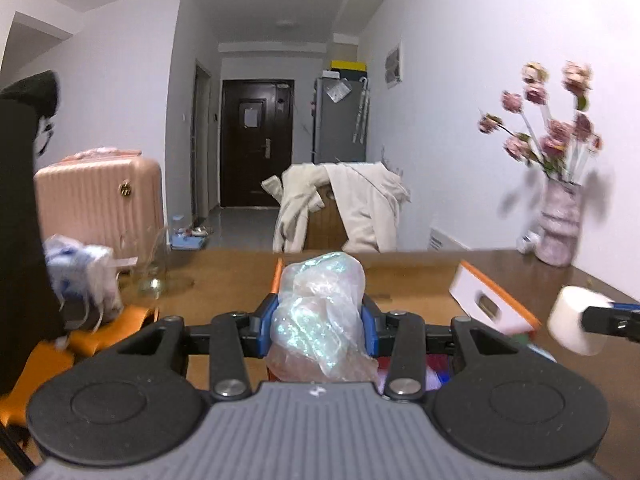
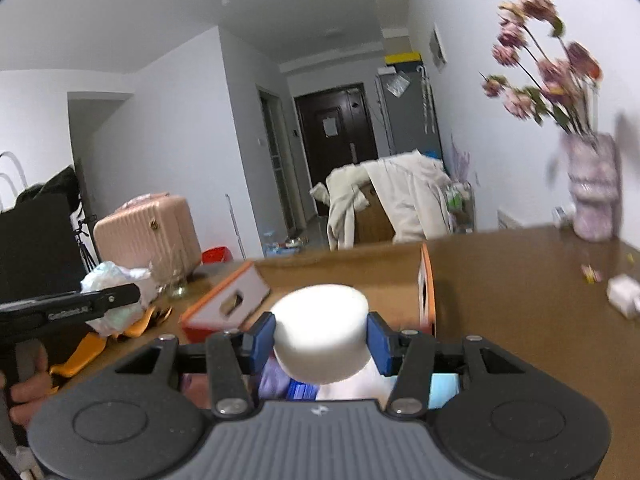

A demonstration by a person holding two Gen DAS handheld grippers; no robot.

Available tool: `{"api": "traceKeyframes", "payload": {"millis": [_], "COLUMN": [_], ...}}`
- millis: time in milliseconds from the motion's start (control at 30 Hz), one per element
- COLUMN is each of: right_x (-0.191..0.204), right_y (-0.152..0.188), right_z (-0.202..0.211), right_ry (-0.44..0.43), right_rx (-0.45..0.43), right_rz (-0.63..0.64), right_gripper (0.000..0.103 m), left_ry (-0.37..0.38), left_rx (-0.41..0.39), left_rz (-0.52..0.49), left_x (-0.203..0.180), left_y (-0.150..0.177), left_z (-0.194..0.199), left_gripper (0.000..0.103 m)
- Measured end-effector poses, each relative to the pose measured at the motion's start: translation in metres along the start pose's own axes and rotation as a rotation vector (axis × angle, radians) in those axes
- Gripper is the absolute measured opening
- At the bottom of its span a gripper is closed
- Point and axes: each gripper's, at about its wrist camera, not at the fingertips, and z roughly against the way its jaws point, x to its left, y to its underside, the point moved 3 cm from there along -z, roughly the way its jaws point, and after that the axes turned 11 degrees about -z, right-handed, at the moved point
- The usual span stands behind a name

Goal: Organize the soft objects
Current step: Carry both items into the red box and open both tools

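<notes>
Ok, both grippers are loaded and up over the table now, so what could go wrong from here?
The left gripper pinches only part of the crumpled iridescent plastic bag; slippery film could slide out. The right gripper holds the white foam cylinder by its curved sides, so it might roll free or get squashed. The flower vase stands near the table's far right edge; a wide swing could topple it.

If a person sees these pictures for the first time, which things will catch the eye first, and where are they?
First, the crumpled iridescent plastic bag, pinched in the left tool at the centre of the left wrist view. Next, the white foam cylinder, clamped in the right tool above the brown table. Then the pink flowers in a vase, at the table's far right by the wall.
</notes>
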Motion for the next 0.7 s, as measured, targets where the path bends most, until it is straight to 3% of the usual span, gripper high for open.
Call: {"api": "traceKeyframes", "payload": {"millis": [100, 233, 333, 467, 600, 700], "right_x": [-0.009, -0.027, -0.043, -0.057, -0.067, -0.068], "right_y": [-0.035, -0.071, -0.086, -0.090, -0.084, -0.076], "right_z": [-0.043, -0.121, -0.185, -0.249, -0.286, -0.297], "right_ry": [0.000, 0.028, 0.100, 0.207, 0.263, 0.285], "right_rx": [0.006, 0.091, 0.173, 0.240, 0.304, 0.322], "right_rz": [0.013, 0.008, -0.001, 0.042, 0.035, 0.045], "right_gripper": [0.048, 0.049, 0.049, 0.049, 0.053, 0.060], "left_ry": [0.004, 0.070, 0.074, 0.109, 0.055, 0.055], "left_rx": [0.028, 0.161, 0.251, 0.390, 0.403, 0.385], "left_rz": [-0.023, -0.003, -0.047, -0.023, -0.107, -0.131], "left_x": [0.003, 0.004, 0.001, 0.002, -0.003, -0.002], "left_y": [-0.024, -0.045, -0.046, -0.038, -0.032, -0.033], "left_z": [-0.056, -0.142, -0.197, -0.252, -0.274, -0.277], "left_gripper": [0.042, 0.042, 0.043, 0.043, 0.058, 0.073]}}
